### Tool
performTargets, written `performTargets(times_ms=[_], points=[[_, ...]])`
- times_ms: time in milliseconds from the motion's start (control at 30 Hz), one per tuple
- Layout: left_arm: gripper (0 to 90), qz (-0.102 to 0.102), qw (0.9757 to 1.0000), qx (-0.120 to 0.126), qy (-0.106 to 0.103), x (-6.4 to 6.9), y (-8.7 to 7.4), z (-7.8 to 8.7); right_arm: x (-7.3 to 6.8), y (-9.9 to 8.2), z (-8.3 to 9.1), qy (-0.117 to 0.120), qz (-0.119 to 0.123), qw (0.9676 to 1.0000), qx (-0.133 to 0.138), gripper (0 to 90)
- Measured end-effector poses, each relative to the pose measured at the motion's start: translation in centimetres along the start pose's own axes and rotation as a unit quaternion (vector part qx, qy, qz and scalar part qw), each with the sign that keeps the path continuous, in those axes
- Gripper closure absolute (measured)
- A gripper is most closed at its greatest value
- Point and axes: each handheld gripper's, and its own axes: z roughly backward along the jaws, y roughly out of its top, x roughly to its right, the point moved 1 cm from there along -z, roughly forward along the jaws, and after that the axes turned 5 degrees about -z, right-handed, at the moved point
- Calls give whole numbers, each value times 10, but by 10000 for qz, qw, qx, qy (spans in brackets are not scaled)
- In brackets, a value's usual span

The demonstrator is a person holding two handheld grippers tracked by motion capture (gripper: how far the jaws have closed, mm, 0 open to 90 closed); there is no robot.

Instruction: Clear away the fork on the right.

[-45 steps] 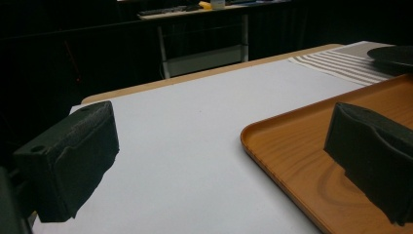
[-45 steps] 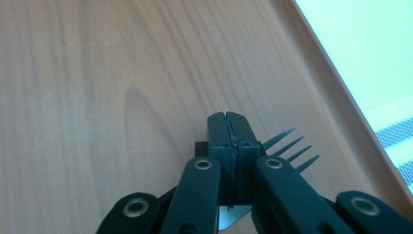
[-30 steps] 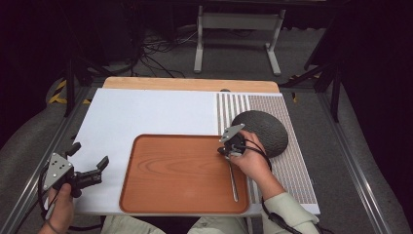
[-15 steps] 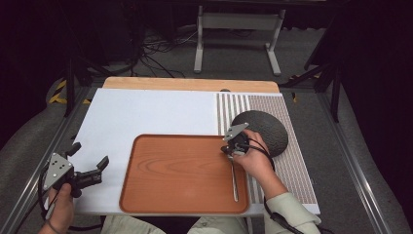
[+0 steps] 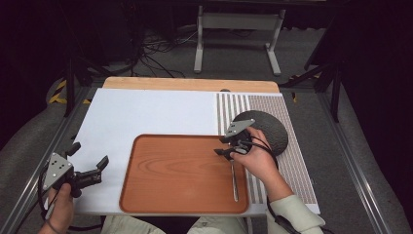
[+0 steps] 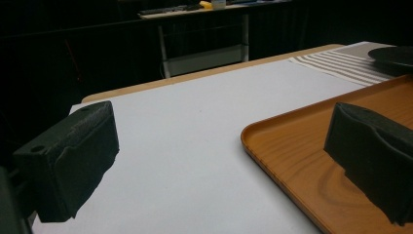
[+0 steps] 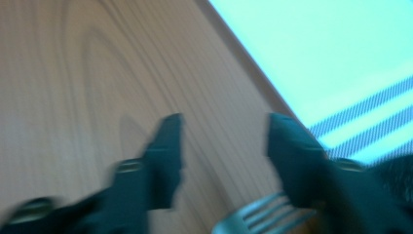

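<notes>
Your right claw (image 5: 225, 147) has just opened off the fork (image 5: 234, 179), which lies near the tray's (image 5: 175, 170) right edge, handle running back toward you, tines just beneath the parted jaws, while your left claw (image 5: 89, 162), wide and empty, hovers near the desk's (image 5: 146, 112) left edge.

Black hand-held gripper (image 5: 225, 152), grey triangular plate, pale sleeve (image 5: 296, 214).

My table (image 5: 190, 84) has a white mat (image 5: 146, 114), a striped mat (image 5: 292, 165) and a brown tray (image 5: 180, 170) on it.
</notes>
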Motion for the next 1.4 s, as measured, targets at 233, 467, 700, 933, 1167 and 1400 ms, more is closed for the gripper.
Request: performTargets(times_ms=[233,467,700,933,1167,1400], points=[[1,-60,10000,-19,-2,-1,1,1,-6,9,21,-61,56,9980,628,168],[1,-52,10000,-4,7,-1,0,1,-6,8,41,-141,70,9962,860,152],[1,-57,10000,1,15,0,1,1,-1,-5,66,-316,-46,9925,1178,149],[1,-18,10000,6,12,0,0,0,5,-22,86,-445,-169,9879,1475,142],[1,-7,10000,10,17,0,0,0,8,-46,105,-669,-319,9815,1765,142],[1,-5,10000,4,21,0,0,0,12,-71,120,-831,-458,9721,2144,137]])
